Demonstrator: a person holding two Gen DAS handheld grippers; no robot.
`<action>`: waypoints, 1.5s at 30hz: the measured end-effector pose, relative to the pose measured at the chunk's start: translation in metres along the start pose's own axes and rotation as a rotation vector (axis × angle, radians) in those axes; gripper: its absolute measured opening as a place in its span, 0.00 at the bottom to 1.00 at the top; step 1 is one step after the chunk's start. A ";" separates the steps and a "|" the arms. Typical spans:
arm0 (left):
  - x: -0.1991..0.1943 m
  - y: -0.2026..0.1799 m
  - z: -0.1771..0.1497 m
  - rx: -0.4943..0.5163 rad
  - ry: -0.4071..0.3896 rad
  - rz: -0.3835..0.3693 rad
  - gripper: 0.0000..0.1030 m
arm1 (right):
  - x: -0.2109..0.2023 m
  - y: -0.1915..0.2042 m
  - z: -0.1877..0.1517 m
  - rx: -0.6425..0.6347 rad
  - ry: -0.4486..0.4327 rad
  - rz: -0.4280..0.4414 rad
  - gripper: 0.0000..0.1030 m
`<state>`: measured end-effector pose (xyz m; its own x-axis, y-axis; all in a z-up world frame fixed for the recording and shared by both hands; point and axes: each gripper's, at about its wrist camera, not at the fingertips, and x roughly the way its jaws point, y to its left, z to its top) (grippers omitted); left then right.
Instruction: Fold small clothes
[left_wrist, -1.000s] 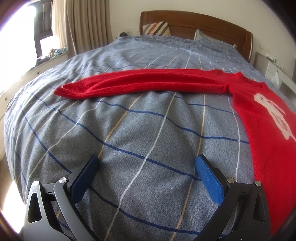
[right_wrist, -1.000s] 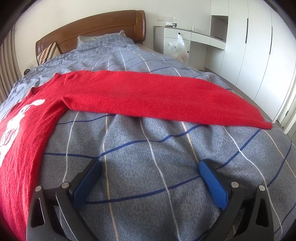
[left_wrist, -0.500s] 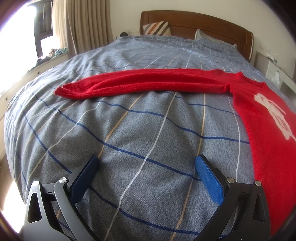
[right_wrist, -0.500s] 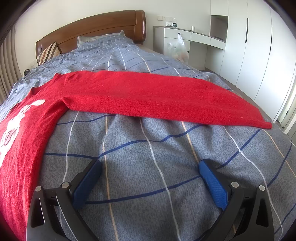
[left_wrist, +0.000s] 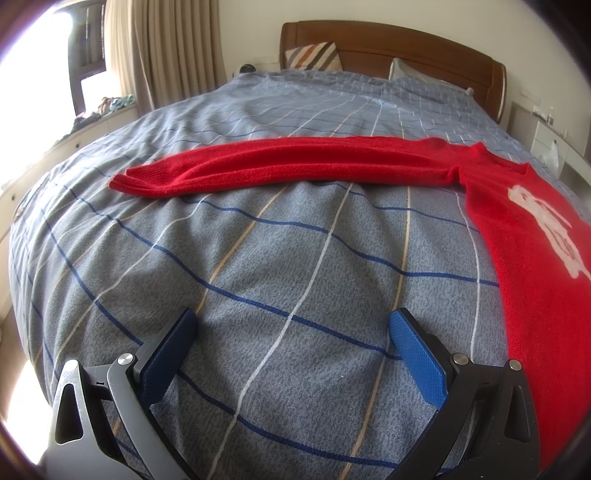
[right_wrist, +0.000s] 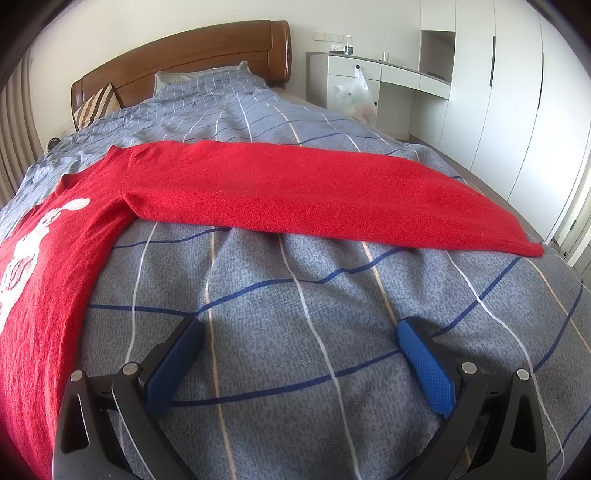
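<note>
Left wrist view: my left gripper (left_wrist: 291, 325) jaws are gaping wide, gripping nothing, hovering over the bed (left_wrist: 295, 258). Red sweater (left_wrist: 295, 168) is lying flat ahead, sleeve crossing beyond the jaws, body off right. Right gripper (right_wrist: 299, 332) jaws are also spreading wide and empty, sweater sleeve (right_wrist: 314, 195) lying ahead, apart.
</note>
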<state>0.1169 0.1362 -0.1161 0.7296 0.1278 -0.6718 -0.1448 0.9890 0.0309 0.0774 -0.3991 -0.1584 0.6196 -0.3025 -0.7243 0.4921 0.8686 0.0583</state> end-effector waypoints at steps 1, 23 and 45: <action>0.000 0.000 0.000 0.000 0.000 0.000 1.00 | 0.000 0.000 0.000 0.000 0.000 0.000 1.00; 0.000 0.002 0.001 0.000 -0.002 0.005 1.00 | 0.000 0.000 0.000 0.001 -0.001 0.000 1.00; 0.000 0.002 0.002 0.001 -0.005 0.008 1.00 | 0.000 0.000 0.000 0.001 -0.001 0.001 1.00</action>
<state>0.1177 0.1385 -0.1150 0.7317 0.1356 -0.6680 -0.1496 0.9881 0.0368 0.0771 -0.3988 -0.1586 0.6206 -0.3025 -0.7234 0.4927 0.8682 0.0597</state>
